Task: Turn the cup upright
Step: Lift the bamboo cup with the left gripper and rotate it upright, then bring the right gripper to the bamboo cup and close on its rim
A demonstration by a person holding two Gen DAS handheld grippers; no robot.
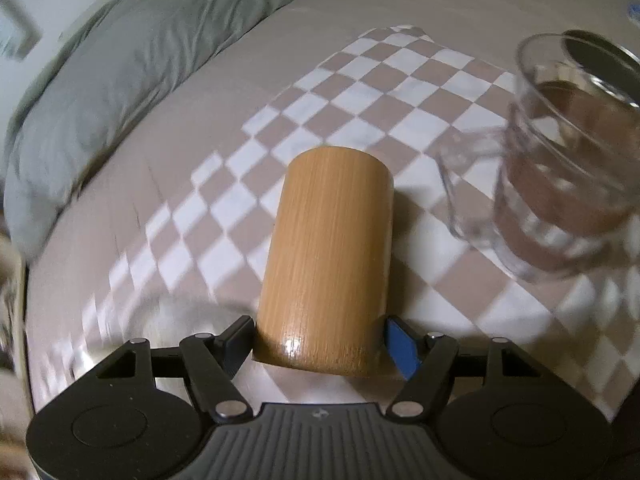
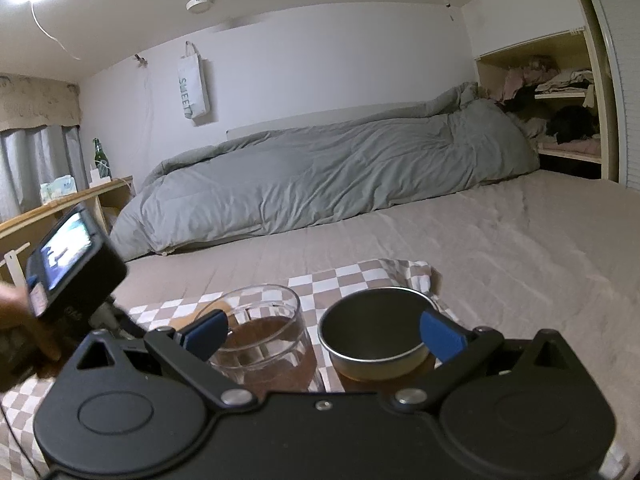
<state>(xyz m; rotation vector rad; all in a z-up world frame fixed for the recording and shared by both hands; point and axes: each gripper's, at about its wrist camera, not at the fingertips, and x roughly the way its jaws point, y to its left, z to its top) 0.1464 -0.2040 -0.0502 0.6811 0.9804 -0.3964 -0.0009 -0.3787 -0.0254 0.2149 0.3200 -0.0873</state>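
A wooden-looking bamboo cup (image 1: 328,256) fills the middle of the left wrist view, its closed end pointing away over the checkered cloth (image 1: 360,92). My left gripper (image 1: 318,340) is shut on the cup's near end, a finger pressed on each side. A clear glass mug (image 1: 568,168) stands upright at the right; it also shows in the right wrist view (image 2: 266,336). My right gripper (image 2: 322,330) is open and empty, held above and behind the glass mug and a metal-rimmed cup (image 2: 376,332).
The checkered cloth (image 2: 344,280) lies on a beige bed (image 2: 500,232). A grey duvet (image 2: 320,176) is bunched along the far wall. The left gripper's camera body (image 2: 68,256) sits at the left. Shelves (image 2: 560,100) stand at the right.
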